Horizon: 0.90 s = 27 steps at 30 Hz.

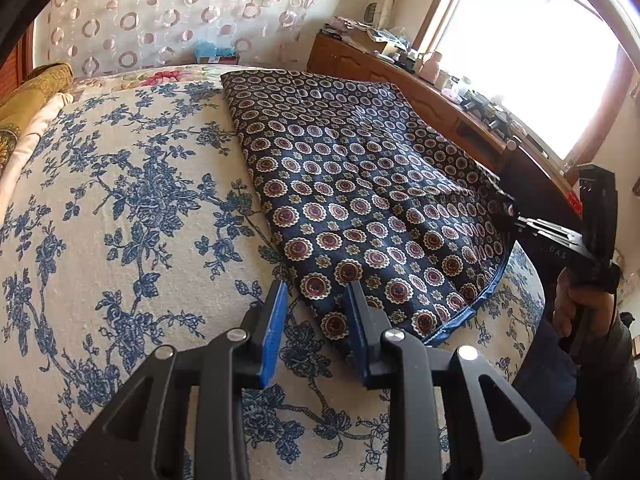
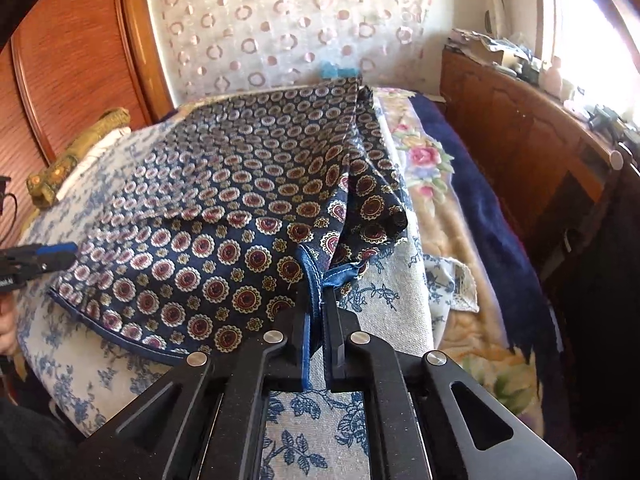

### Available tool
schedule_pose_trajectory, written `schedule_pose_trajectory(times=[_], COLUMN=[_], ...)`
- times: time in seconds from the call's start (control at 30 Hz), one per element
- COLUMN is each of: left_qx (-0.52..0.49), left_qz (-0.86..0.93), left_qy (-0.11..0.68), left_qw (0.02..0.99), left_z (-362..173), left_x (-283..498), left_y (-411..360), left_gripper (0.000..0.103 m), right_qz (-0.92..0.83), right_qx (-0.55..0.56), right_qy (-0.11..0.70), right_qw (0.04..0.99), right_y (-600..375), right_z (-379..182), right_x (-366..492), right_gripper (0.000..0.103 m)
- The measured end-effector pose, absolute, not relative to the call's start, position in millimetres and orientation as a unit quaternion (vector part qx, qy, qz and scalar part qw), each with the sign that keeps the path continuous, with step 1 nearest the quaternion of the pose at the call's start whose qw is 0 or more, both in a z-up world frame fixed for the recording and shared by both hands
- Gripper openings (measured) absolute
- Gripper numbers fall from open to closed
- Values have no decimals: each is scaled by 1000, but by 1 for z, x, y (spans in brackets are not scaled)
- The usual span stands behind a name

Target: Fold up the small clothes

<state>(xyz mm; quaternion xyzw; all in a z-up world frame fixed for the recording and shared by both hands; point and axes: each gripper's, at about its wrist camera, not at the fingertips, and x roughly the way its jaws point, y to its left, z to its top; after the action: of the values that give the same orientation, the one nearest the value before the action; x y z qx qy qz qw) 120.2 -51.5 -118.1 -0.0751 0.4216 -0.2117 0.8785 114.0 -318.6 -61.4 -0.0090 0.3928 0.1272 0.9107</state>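
Lying on the bed: a navy garment (image 1: 360, 184) printed with red-and-cream medallions, spread flat over a blue floral cover (image 1: 132, 200), its blue-piped hem nearest the cameras.
Garment type: cannot be told; only a flat patterned panel and a folded flap at its right edge show, and its far end runs out of sight against the wall.
Right hand-held gripper (image 2: 320, 300): closed narrow on the blue hem at the garment's near right corner, cloth bunched between the fingers; in the left wrist view its tips are hidden in the fabric.
Left hand-held gripper (image 1: 316, 292): jaws spread wide, holding nothing, the right blue-padded fingertip (image 1: 354, 292) over the garment's near left edge, the left one over the bare cover; whether either touches cannot be told.
Same tool from the other side: only its blue-tipped fingers (image 2: 56, 254) show at the left frame edge, just beside the garment's edge; the body is cut off.
Hands: part of the right hand (image 1: 568, 300) grips its handle, half hidden by a dark sleeve.
Beneath the cover: a pink-flowered blanket (image 2: 424, 160) with a navy border, partly shown at the bed's right side.
Left of the bed: a gold cushion (image 1: 36, 88), cropped by the lens.
Right of the bed: a wooden table (image 1: 400, 76) under a blown-out window (image 1: 532, 48); its clutter is too small to name.
Behind: a ring-patterned curtain (image 1: 160, 12).
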Motion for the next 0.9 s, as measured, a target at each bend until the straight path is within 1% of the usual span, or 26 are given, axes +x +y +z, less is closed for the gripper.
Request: schedule_pose_trajectory(times=[0.13,0.17,0.2,0.23,0.37,0.53,0.77,0.9], left_qx=[-65,-62,-58,-52,-51,-58,-84,-71], left_qz=[-212,-220,-228,-230,-239,-237,-239,-230], left_qy=[424,423,421,421,400,355,300,285], left_qw=[878,877,876,876,883,903,920,928], left_z=[-117,-117,-118,-118,-107,-69,-26,-14], left_x=[121,120,119,118,114,109,93,111], left_y=[-56,-57,-59,-61,-58,-40,-16,-17], left_gripper=[27,20,6,0,0,0,0,0], right_qz=[131,133,135,136,142,158,195,206], right_qx=[-5,-5,-4,-3,-1,15,28,21], right_qy=[380,379,377,376,369,359,327,307], right_qw=[916,916,917,917,918,920,924,929], right_y=[-317,-316,-316,-315,-313,-315,-306,-301], right_z=[-55,-53,-52,-51,-46,-35,-3,14], right_x=[107,107,105,105,101,91,62,59], right_gripper=[1,1,1,1,1,1,1,0])
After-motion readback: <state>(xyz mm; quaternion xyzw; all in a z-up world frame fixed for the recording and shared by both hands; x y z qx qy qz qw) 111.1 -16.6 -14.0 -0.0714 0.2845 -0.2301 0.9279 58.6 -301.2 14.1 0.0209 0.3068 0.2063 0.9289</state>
